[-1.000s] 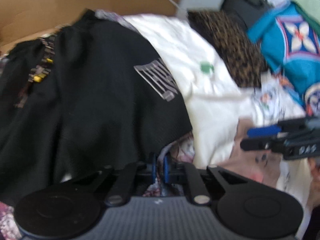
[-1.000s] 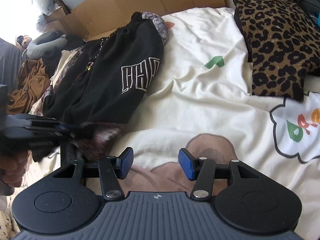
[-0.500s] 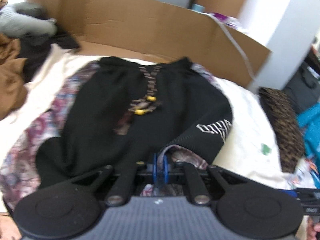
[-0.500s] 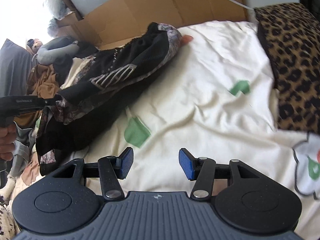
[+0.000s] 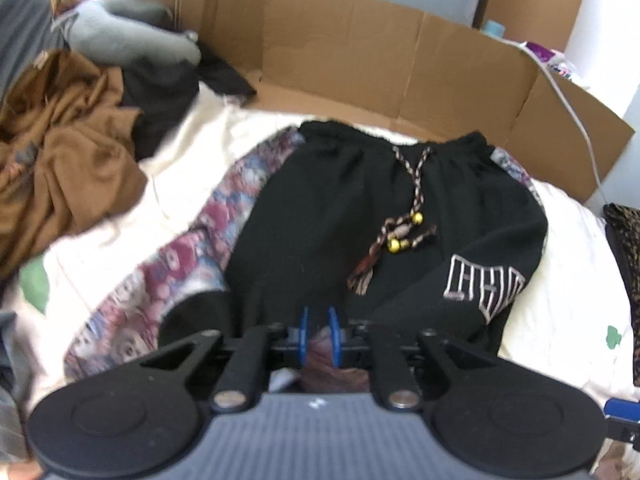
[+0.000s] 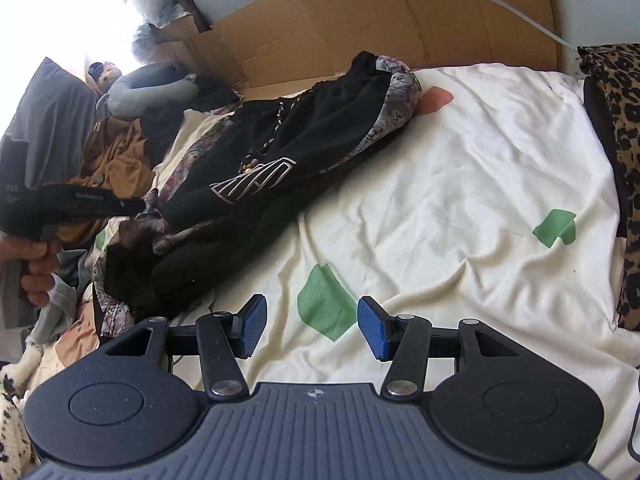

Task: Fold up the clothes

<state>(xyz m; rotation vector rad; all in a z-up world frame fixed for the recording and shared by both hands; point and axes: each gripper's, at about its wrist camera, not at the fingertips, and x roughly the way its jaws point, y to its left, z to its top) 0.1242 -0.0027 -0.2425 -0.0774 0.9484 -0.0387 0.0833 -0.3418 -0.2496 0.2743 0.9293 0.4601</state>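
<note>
Black pants [image 5: 328,220] with patterned side stripes, a braided drawstring [image 5: 404,216] and a white logo lie on the cream bedsheet [image 5: 560,280]. My left gripper [image 5: 319,334] is shut on a patterned fold of the pants' leg, held up over the garment. From the right wrist view the pants [image 6: 304,148] stretch leftward, with the left gripper [image 6: 132,205] pinching the leg end above them. My right gripper [image 6: 311,326] hangs open above the sheet [image 6: 460,184], right of the pants, holding nothing.
A brown garment [image 5: 60,160] and dark clothes are heaped at the left. Cardboard [image 5: 360,56] lines the far side of the bed. A leopard-print pillow [image 6: 624,152] lies at the right edge, a grey neck pillow [image 6: 156,88] at the far left. A hand [image 6: 36,268] grips the left tool.
My left gripper has carried the pant leg leftward and up, folding it over the garment. My right gripper has drawn back to the right, staying open.
</note>
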